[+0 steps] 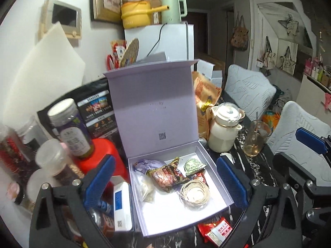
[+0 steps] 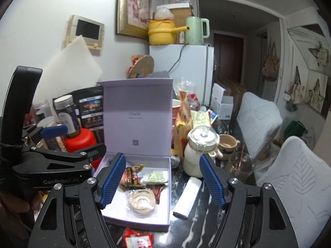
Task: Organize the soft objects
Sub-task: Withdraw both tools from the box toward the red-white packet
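Lavender cardboard box (image 1: 209, 161) sits lid-up ahead of both grippers, holding a brown snack packet (image 1: 167, 175), a green sachet (image 1: 193, 165) and a coil of cord (image 1: 194, 193). Left gripper (image 1: 165, 183) and right gripper (image 2: 163, 183) hover above it — jaws apart, empty.

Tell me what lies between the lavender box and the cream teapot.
Mostly bare dark marble tabletop; a white packet lies there nearer the camera, between lavender box and cream teapot, in the right wrist view.
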Demonstrator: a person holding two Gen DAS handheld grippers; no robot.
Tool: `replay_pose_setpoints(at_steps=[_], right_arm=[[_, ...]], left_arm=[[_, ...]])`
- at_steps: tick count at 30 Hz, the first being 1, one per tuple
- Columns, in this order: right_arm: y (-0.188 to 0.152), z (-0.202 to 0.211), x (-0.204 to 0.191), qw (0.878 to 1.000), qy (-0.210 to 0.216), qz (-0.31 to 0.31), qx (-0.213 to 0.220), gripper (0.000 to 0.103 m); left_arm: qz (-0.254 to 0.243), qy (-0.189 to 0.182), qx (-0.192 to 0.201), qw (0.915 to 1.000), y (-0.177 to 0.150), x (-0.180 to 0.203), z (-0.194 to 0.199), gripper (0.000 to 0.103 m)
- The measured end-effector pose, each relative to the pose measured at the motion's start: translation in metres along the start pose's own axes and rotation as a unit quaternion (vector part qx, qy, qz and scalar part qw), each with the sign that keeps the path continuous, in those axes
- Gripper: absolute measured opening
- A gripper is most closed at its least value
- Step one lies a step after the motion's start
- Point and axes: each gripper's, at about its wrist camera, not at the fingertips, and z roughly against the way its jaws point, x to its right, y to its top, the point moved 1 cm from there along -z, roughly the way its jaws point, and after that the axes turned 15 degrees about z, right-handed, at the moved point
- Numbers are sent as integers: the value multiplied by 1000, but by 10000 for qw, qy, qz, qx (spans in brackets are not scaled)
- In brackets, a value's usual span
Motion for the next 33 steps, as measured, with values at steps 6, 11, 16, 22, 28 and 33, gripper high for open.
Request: replay_pose_setpoints(at_steps=[6,11,16,22,28,33], right_arm=[[-6,41,-6,9995,-121,-31,274,78],[-17,72,-13,9992,-178,-50,365,79],[-31,95,-21,9989,-210,-84,415,79],[-51,113,-31,9990,-201,-131,380,79],[-73,122,-42,9994,-229,-115,251,79],[-94,123,-47,9995,-200,-161,161,79]], left_arm=[[-22,-186,207,9996,-16,-3,41,100],[-135,-266,225,9993,-33,-4,63,100],[-120,-545,338,9979,-53,-7,84,100],[-48,-663,352,9972,-77,-11,98,100],[-28,-646,138,9978,-102,-12,98,100],[-14,-690,25,9976,-122,-11,92,100]])
